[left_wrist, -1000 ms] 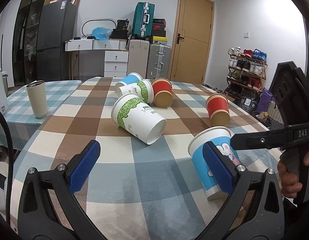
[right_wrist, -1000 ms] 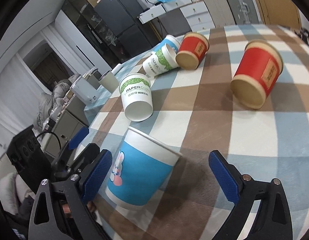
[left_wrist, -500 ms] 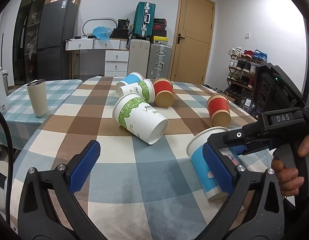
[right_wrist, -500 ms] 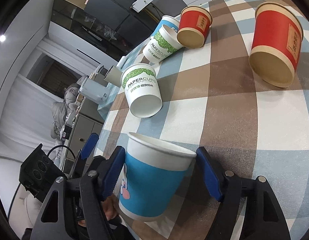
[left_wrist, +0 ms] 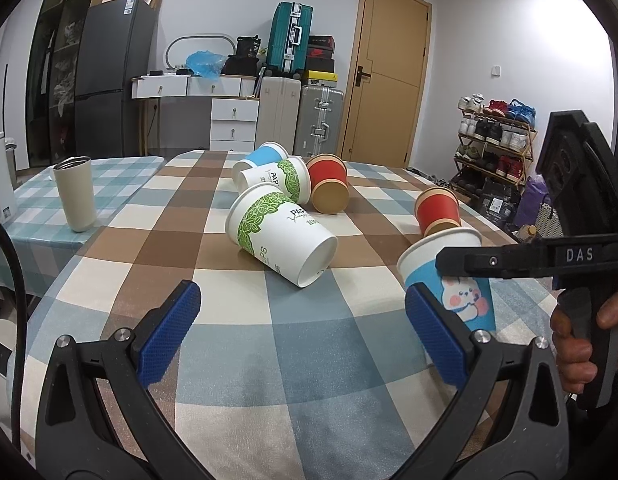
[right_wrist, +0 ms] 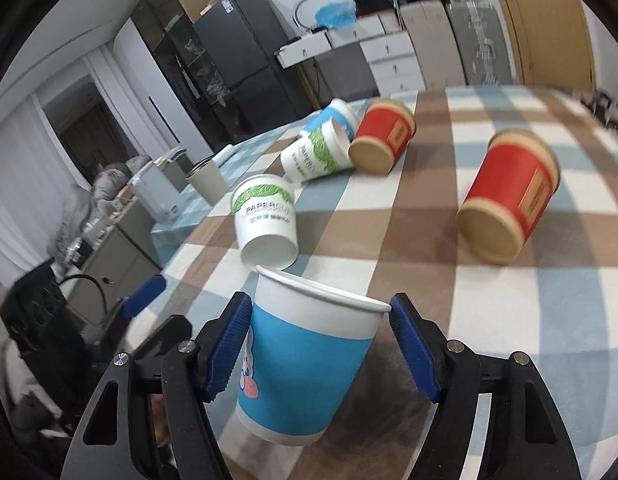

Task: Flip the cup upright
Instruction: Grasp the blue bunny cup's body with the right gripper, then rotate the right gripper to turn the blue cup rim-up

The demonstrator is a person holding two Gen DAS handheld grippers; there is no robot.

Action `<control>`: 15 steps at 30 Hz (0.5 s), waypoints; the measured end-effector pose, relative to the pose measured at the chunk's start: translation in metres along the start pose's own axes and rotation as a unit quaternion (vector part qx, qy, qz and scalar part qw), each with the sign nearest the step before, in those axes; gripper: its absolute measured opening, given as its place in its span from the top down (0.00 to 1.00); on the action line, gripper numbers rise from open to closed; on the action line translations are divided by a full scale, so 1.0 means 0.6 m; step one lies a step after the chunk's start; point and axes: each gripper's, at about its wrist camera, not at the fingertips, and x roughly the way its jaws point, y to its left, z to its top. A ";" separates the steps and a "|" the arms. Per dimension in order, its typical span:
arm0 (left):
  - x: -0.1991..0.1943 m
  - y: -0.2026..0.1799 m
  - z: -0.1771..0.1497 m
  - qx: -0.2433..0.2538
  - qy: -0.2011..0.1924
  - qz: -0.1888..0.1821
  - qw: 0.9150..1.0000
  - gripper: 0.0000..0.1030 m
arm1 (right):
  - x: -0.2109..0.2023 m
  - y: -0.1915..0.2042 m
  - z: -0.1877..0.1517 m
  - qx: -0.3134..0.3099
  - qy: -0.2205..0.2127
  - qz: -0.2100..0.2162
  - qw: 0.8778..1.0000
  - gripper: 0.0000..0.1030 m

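Observation:
A blue paper cup with a rabbit print (right_wrist: 305, 356) is held between the pads of my right gripper (right_wrist: 321, 352), mouth up and nearly upright, slightly tilted, just above the checked tablecloth. In the left wrist view the same cup (left_wrist: 449, 276) stands at the right, with the right gripper's finger (left_wrist: 509, 262) across it. My left gripper (left_wrist: 305, 336) is open and empty, low over the table's near edge, left of the cup.
Other cups lie on their sides: a green-leaf white cup (left_wrist: 281, 236), a second one (left_wrist: 285, 178), a blue-white one (left_wrist: 261, 158), and two red cups (left_wrist: 329, 182) (left_wrist: 437, 210). A beige tumbler (left_wrist: 75, 192) stands on the left table. A shoe rack (left_wrist: 497, 140) stands at the right.
My right gripper closed on the blue rabbit cup and tipped it from lying tilted to nearly upright. The left gripper has stayed in place.

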 end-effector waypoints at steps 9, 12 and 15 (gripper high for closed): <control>0.001 0.000 0.001 0.000 0.000 0.000 1.000 0.01 | -0.006 0.032 -0.001 -0.082 -0.062 -0.086 0.991 0.30; 0.001 0.000 0.000 0.000 0.000 0.000 1.000 0.01 | -0.002 0.045 -0.002 -0.110 -0.082 -0.115 0.984 0.30; 0.000 0.000 -0.001 0.000 0.000 0.000 1.000 0.01 | 0.001 0.057 -0.002 -0.127 -0.089 -0.130 0.979 0.30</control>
